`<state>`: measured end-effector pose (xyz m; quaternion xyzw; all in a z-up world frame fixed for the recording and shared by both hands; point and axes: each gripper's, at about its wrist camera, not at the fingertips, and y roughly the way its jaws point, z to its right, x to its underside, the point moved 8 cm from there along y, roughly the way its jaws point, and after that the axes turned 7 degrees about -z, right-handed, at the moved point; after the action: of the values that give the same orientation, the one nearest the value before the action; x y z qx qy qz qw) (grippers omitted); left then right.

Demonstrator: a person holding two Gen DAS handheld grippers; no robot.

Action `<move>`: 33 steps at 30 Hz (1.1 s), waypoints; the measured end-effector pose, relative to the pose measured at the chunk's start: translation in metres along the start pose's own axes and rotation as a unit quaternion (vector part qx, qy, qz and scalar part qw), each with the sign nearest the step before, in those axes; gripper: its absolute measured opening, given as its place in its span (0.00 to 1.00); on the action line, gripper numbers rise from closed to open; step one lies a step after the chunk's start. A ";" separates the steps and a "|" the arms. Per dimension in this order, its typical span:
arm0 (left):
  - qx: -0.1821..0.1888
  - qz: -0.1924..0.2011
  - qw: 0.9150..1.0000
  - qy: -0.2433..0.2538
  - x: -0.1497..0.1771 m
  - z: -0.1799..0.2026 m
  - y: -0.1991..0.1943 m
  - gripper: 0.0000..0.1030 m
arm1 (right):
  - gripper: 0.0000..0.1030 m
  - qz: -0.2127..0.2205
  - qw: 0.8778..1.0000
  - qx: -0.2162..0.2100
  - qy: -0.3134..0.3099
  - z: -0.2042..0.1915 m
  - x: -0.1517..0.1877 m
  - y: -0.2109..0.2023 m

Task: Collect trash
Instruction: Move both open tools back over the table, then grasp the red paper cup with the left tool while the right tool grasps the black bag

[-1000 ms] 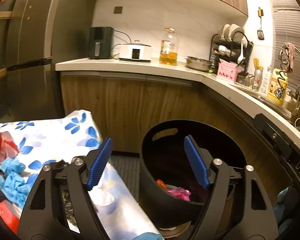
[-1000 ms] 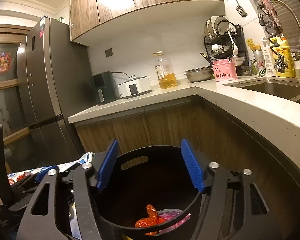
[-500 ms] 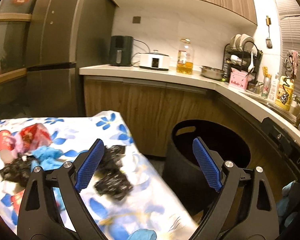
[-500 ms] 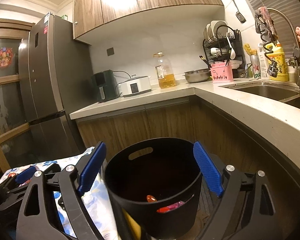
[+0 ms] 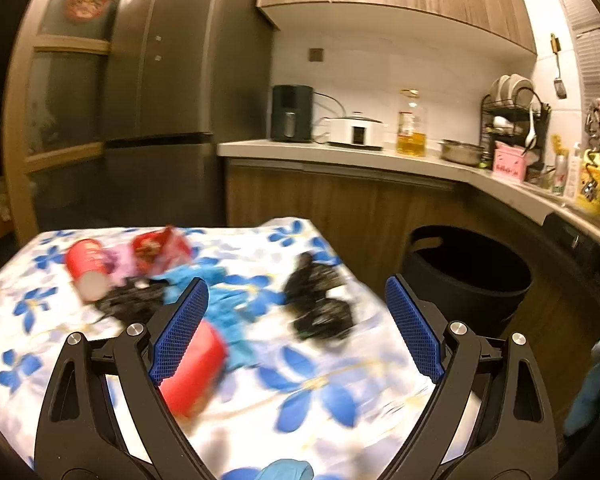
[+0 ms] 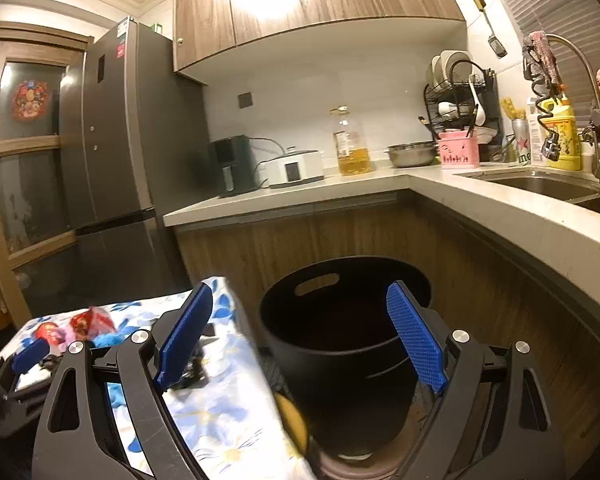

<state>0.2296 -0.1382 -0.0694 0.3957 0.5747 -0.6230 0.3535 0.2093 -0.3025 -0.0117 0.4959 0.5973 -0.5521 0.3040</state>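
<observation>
Trash lies scattered on a table covered by a white cloth with blue flowers (image 5: 308, 396), seen blurred from the left wrist camera. The left gripper (image 5: 296, 330) hovers above the cloth with its blue-padded jaws spread wide and nothing between them; they have just been opening. A red cup (image 5: 86, 266) lies on its side at the far left of the cloth, its long axis slanting, its pale open mouth turned toward the camera and slightly right. Just beside it sit a pink wrapper (image 5: 118, 266) and a crumpled red packet (image 5: 160, 250). Nearer the gripper are crumpled blue material (image 5: 228, 308), a dark clump of black plastic (image 5: 128, 304) on the left, and another black clump (image 5: 320, 304) toward the cloth's right edge. A red box-like item (image 5: 192, 376) lies partly behind the left finger; which way it points cannot be told. A black round bin (image 5: 466, 276) stands on the floor just right of the table, against the wooden cabinets. The right gripper (image 6: 300, 340) faces that bin (image 6: 340, 344), jaws also spread wide and empty, having just been opening; the cloth's corner is at its left.
</observation>
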 end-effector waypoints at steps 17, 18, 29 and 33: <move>-0.015 -0.030 0.996 -0.086 0.055 -0.094 -0.002 0.68 | 0.84 -0.008 0.999 -0.042 -0.025 -0.064 0.030 -0.012; -0.012 -0.034 0.996 -0.087 0.057 -0.095 0.000 0.64 | 0.84 -0.009 0.999 -0.043 -0.029 -0.067 0.031 -0.012; 0.025 -0.095 0.990 -0.101 0.078 -0.097 0.029 0.30 | 0.84 -0.027 0.997 -0.054 -0.043 -0.092 0.045 0.007; 0.042 -0.102 0.989 -0.099 0.080 -0.094 0.035 0.18 | 0.84 -0.033 0.997 -0.054 -0.046 -0.096 0.047 0.016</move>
<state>0.2340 -0.0467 -0.1587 0.2856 0.5475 -0.7153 0.3270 0.2266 -0.2001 -0.0407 0.4330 0.6274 -0.5510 0.3395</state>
